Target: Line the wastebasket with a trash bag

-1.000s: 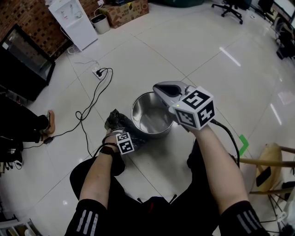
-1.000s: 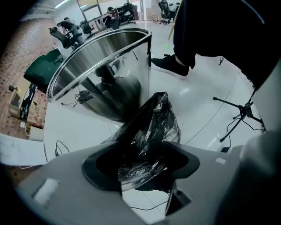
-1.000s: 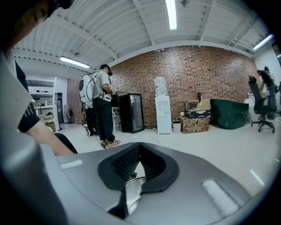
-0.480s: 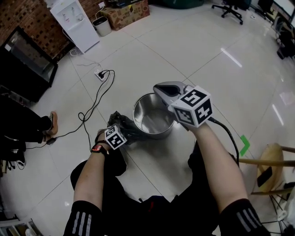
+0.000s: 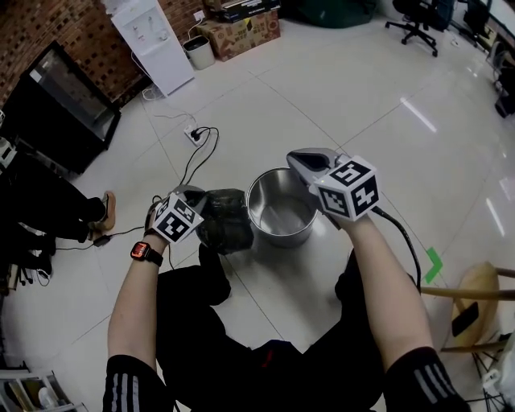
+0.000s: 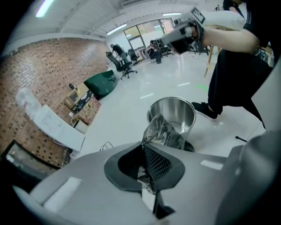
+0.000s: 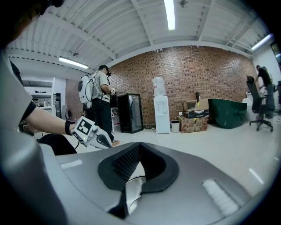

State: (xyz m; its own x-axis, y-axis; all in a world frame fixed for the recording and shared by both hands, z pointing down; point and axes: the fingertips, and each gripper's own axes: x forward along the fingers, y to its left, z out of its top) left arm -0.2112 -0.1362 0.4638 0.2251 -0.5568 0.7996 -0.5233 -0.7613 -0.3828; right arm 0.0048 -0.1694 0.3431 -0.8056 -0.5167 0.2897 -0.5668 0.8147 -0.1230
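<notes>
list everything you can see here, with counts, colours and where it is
wastebasket: one, shiny steel, on the floor, centre, unlined
trash bag: one, dark, crumpled, left of the wastebasket
power strip: one, white, floor beyond
water dispenser: one, white, by brick wall
cardboard boxes: a few, brown, same wall
cabinet: one, black, glass-fronted, far left
office chairs: a few, black, far end
stool: one, wooden, right edge
bystanders: at least two; one near cabinet
left tool: one, grey, closed on the trash bag
right tool: one, grey, closed, empty, above the wastebasket
</notes>
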